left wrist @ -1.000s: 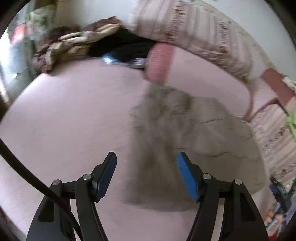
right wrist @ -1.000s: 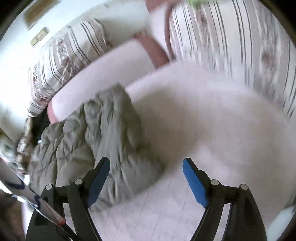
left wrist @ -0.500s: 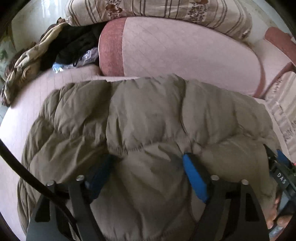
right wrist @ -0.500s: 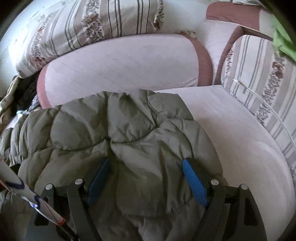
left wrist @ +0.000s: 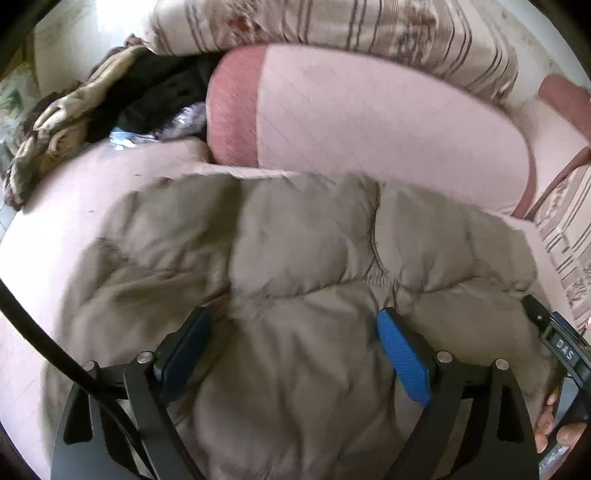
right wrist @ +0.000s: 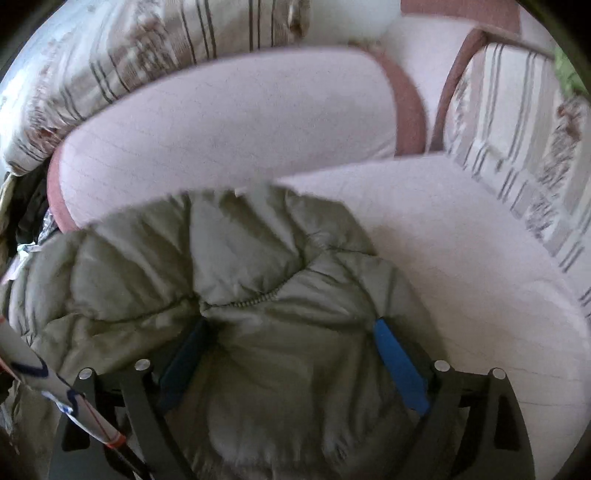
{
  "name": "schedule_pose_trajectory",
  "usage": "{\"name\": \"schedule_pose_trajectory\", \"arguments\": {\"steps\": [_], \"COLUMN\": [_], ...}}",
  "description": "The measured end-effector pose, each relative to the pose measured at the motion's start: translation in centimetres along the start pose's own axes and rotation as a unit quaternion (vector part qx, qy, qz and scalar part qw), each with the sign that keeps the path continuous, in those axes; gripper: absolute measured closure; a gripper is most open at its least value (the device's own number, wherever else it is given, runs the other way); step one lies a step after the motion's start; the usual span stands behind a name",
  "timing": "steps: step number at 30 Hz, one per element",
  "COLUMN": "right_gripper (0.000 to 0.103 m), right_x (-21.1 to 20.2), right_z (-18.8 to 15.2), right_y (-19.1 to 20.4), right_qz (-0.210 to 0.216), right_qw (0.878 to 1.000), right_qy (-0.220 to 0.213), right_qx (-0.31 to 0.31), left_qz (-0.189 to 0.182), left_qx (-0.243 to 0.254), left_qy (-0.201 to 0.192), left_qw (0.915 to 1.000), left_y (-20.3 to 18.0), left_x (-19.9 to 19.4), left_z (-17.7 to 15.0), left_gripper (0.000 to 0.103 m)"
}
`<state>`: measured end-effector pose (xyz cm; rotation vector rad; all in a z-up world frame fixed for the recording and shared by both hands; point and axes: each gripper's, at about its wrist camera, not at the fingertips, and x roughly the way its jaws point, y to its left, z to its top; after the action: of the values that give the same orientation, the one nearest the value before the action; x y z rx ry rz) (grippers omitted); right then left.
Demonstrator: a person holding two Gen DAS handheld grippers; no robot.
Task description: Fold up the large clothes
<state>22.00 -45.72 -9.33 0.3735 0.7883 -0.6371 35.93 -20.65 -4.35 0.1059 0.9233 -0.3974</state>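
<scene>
Both grippers have swept in over the puffy olive jacket [left wrist: 303, 266] since a second ago, when it lay ahead of them on the sofa seat and only bare cushion showed between the blue pads; now quilted fabric fills the near half of each wrist view. That jacket lies bunched on the pale pink seat cushion [right wrist: 461, 258], its far edge just short of the long pink bolster [left wrist: 369, 122] with a darker red end, and striped floral pillows [left wrist: 351, 26] rest behind that. The left gripper [left wrist: 291, 339] stands spread wide, its jaws having just been opening, with a swell of jacket between the pads but not squeezed by them. The right gripper [right wrist: 291, 350] is likewise spread, its jaws also having just opened further, a fold of the jacket with a short run of zipper teeth [right wrist: 255, 301] lying just beyond the tips. In the left wrist view, the right gripper's black body and a person's fingertips [left wrist: 546, 417] show at the near right edge. Far left, a heap of dark and patterned clothes [left wrist: 92, 107] sits against the sofa back.
</scene>
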Motion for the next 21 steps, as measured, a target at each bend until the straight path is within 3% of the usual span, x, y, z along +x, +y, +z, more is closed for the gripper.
{"name": "schedule_pose_trajectory", "arguments": {"steps": [3,7,10,13,15,18,21], "right_gripper": [0.010,0.010,0.009,0.011,0.012,0.009,0.010], "right_x": [-4.4,-9.4,-10.9,-10.2,-8.7,-5.3,-7.6], "right_z": [-1.1,-3.6,-5.3,-6.1,-6.9,-8.3,-8.3], "right_y": [0.3,1.5,4.2,8.4,11.0,13.2,13.0], "right_qz": [0.010,0.038,0.076,0.095,0.091,0.040,0.030], "right_qw": [0.999,0.996,0.994,0.990,0.990,0.990,0.990], "right_qy": [-0.038,-0.061,-0.055,-0.042,-0.029,-0.005,-0.006], "right_qx": [-0.020,-0.048,-0.058,-0.095,-0.107,-0.135,-0.138], "left_qz": [0.019,0.088,0.147,0.177,0.189,0.201,0.195], "left_qx": [-0.003,-0.016,-0.040,-0.082,-0.105,-0.125,-0.128], "left_qy": [-0.034,-0.086,-0.125,-0.152,-0.165,-0.176,-0.193], "left_qw": [0.9992,0.9923,0.9804,0.9688,0.9622,0.9553,0.9530], "left_y": [1.9,5.5,8.6,11.2,12.5,13.6,14.1], "left_x": [-4.7,-11.1,-15.9,-19.4,-21.0,-23.3,-25.6], "left_z": [-1.4,-4.8,-8.4,-11.3,-12.8,-14.7,-16.2], "left_gripper": [0.012,0.012,0.012,0.011,0.010,0.009,0.009]}}
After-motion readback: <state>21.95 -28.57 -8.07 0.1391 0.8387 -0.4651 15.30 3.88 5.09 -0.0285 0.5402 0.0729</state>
